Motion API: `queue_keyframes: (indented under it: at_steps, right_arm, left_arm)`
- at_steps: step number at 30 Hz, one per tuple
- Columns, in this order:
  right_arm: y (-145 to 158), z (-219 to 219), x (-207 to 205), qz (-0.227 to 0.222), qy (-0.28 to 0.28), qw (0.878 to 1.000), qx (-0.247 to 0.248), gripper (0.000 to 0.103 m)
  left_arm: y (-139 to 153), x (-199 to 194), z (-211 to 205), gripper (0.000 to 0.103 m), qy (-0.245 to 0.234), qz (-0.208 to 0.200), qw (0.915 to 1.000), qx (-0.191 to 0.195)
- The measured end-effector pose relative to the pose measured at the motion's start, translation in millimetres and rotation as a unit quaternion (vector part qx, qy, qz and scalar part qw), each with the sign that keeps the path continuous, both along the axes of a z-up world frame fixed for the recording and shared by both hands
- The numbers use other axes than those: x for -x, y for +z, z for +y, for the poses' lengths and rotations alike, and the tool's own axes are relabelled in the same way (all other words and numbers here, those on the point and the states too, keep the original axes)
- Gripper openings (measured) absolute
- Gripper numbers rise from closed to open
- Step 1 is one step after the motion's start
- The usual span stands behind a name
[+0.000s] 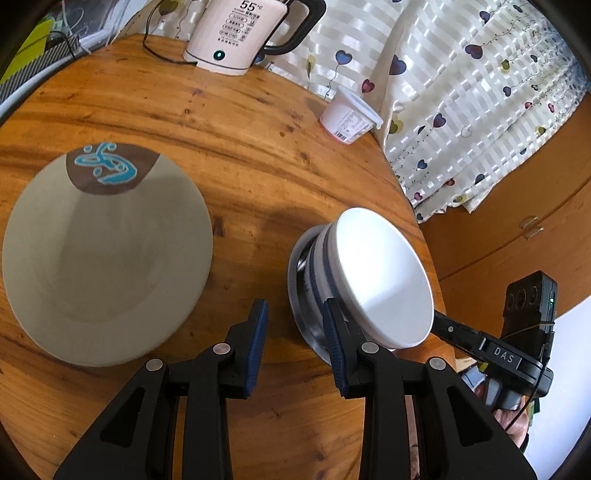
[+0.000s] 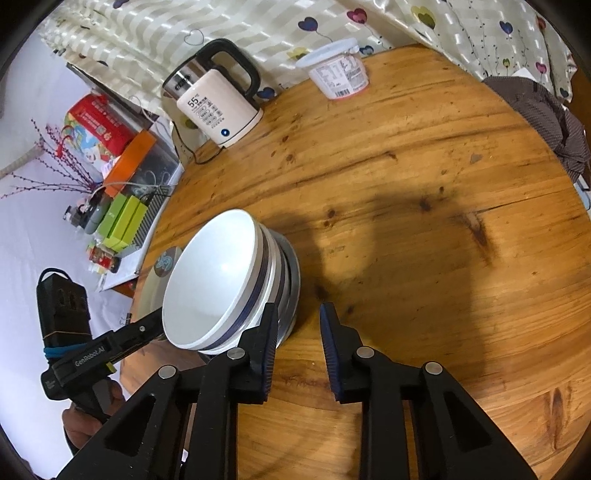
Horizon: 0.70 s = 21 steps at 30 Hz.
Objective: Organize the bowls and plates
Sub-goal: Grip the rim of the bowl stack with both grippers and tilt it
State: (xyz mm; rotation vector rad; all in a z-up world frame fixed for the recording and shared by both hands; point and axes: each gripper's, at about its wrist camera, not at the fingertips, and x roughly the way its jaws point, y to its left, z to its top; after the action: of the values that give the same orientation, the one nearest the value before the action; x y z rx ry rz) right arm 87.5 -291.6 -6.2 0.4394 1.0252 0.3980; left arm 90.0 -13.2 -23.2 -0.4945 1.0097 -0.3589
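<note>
Blue-padded left tongs (image 1: 295, 347) hover partly open and empty over the desk (image 1: 240, 122), with the bowl stack just to their right: a white bowl (image 1: 380, 277) nested in a steel bowl (image 1: 306, 325). Right tongs (image 2: 297, 341), also partly open and holding nothing, flank the stack from its other side, so it sits between both, about equally near. Left of the stack lies the beige plate (image 1: 107, 258). Only the right view shows the plate mostly hidden behind the bowls; a kettle (image 1: 236, 33) stands far back.

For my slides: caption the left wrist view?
Open left gripper beside stacked white bowls and grey plate on wooden table.
</note>
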Motion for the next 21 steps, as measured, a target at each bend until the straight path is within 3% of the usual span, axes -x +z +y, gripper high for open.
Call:
queue_keyframes:
  at_steps: [5,21]
  right_arm:
    - [-5,2,-2,0.006,0.008,1.000,-0.005,0.024]
    - [-14,4,-11,0.009,0.015,1.000,-0.018,0.010]
  left_arm:
    - [-4,-1,-1,0.031,0.000,0.007,1.0000,0.000]
    - [-12,-11,-3,0.031,-0.001,0.008,0.9999,-0.009]
